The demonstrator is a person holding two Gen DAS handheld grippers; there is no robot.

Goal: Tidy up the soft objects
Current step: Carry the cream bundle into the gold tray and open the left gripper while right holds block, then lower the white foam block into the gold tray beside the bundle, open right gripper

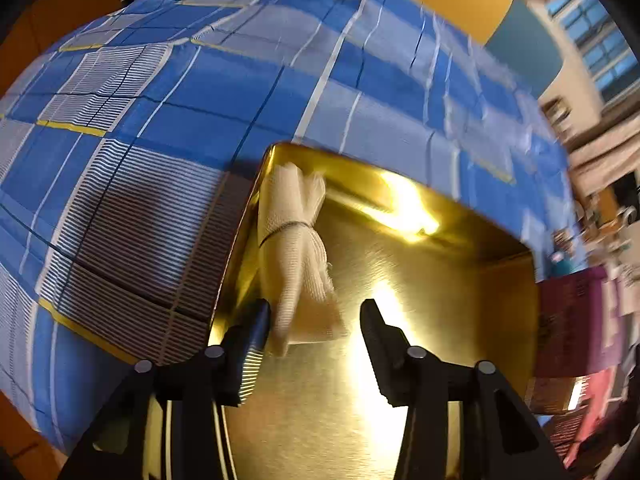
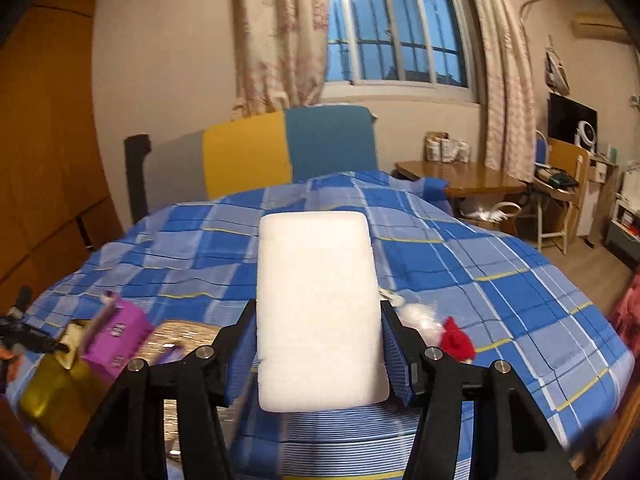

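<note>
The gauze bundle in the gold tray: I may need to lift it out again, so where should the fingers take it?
Grip the gauze bundle across its tied waist, where the dark band cinches it narrow and firm. It leans against the gold tray wall, so come from above on the open side; the loose flared ends would probably slip.

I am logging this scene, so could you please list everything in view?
Gold metal tray: one, shiny gold, on the bed.
White gauze bundle tied with a thread: one, white, inside the tray along its left wall.
Blue checked bedsheet: one, blue and white with yellow lines, covering the bed.
White rectangular foam sponge: one, white, upright between the right claw's pads.
Purple box: one, purple, left on the bed.
Red fabric piece: one, red, on the sheet, right of the sponge.
Left claw: black, open over the tray.
Right claw: black, gripping the sponge.
</note>
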